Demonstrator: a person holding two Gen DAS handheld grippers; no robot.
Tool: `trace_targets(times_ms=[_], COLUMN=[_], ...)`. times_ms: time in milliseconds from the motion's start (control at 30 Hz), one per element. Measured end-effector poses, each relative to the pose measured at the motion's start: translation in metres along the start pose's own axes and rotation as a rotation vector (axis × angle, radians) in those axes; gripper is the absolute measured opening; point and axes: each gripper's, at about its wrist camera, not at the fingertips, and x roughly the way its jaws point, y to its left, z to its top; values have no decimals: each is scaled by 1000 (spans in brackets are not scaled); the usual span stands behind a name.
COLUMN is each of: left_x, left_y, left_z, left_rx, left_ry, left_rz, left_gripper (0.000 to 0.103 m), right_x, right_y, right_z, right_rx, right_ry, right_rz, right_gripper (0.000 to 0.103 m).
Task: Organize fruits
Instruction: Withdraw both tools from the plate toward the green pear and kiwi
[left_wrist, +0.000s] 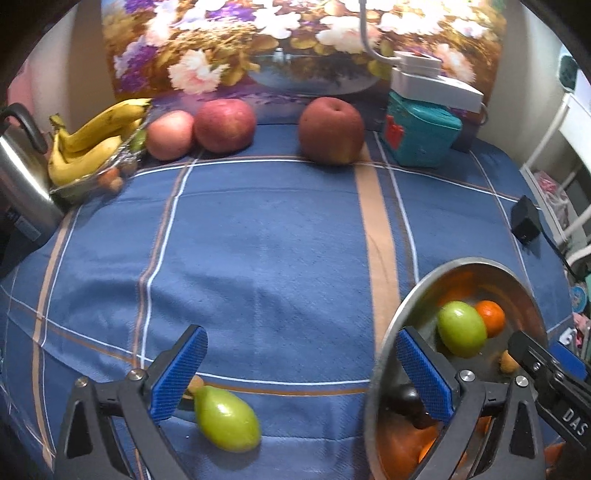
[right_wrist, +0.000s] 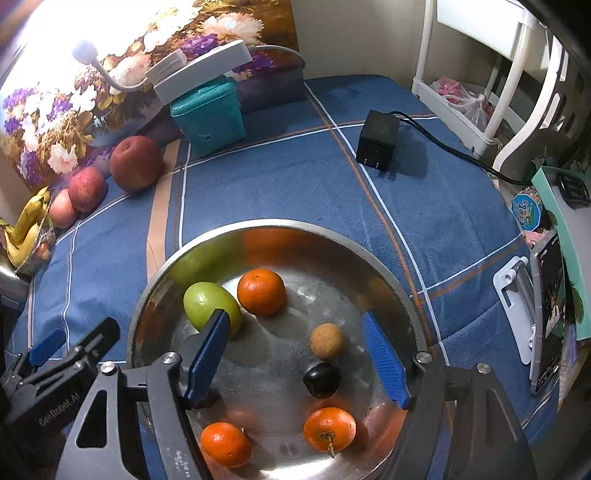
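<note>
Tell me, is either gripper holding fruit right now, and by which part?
Nothing is held. The left gripper is open above the cloth, the green fruit loose beside it; the right gripper is open over the metal bowl.

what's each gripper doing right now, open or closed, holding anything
Left gripper: open, holding nothing, green fruit between its fingers.
Right gripper: open, empty, over the bowl.

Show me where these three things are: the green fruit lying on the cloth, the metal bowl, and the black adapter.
green fruit on the cloth (left_wrist: 227, 424), left wrist view, middle of its skin.
metal bowl (right_wrist: 317, 228), right wrist view, far rim.
black adapter (right_wrist: 377, 138), right wrist view, top face.
</note>
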Motion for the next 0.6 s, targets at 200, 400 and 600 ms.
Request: trace_targets(times_ms=[200,400,600], left_x=[-2,-5,-12], left_y=[2,1,5], left_z=[2,-1,-8], left_rx=[-3,12,16], left_ry=[-7,-7,-15], left_rz=[10,8,-2], left_gripper=[103,103,103], right_x=[1,0,-6], right_y=[2,4,5], right_z=[-1,-1,-3], right_rx=[-10,-7,5], right_ry=[-14,-18,-31], right_rz=[-7,6,29], right_gripper=[92,92,92])
